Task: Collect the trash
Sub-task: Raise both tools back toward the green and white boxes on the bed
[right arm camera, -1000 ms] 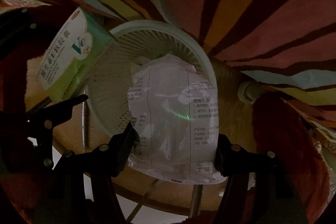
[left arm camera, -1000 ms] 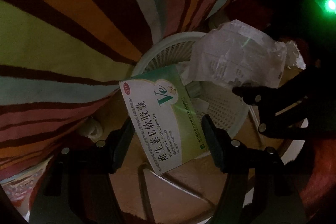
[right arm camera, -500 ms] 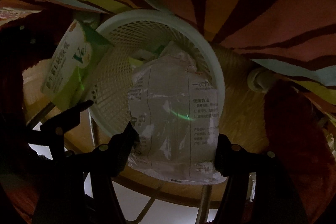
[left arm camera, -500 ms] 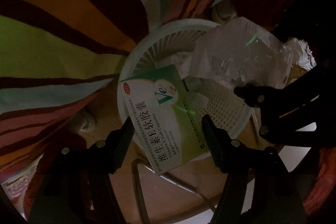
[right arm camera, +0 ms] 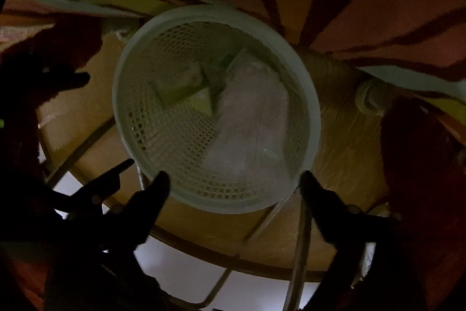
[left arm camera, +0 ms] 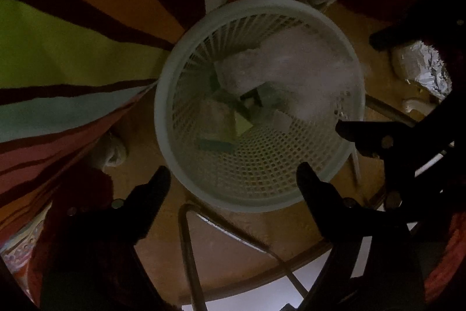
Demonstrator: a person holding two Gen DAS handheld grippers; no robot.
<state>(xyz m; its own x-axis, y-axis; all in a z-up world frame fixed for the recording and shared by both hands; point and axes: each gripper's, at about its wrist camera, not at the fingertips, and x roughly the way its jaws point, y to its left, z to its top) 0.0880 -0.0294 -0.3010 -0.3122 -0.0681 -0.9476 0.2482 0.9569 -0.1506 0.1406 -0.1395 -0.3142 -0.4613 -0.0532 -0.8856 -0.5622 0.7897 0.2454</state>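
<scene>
Both grippers, left (left arm camera: 233,174) and right (right arm camera: 234,178), had just sprung wide and empty above the basket (left arm camera: 259,201), box (left arm camera: 217,123) and wrapper (right arm camera: 250,121) inside, on a round table (left arm camera: 233,252) by a striped rug (left arm camera: 58,49).

Both views were dim and warm-toned, with heavy underexposure. The fingers (left arm camera: 151,194) showed only as black silhouettes, their detail lost. The white basket (left arm camera: 174,84) was the brightest thing and caught most of the weak light; its contents were smeared by motion blur, worst in the pale sheet (right arm camera: 250,121) on the right wrist view. Pale floor glowed past the worktop (right arm camera: 343,136) at the bottom edge. Fisheye distortion bent the striped cloth (left arm camera: 58,49) into fanning curves, and black vignetting filled every corner.
</scene>
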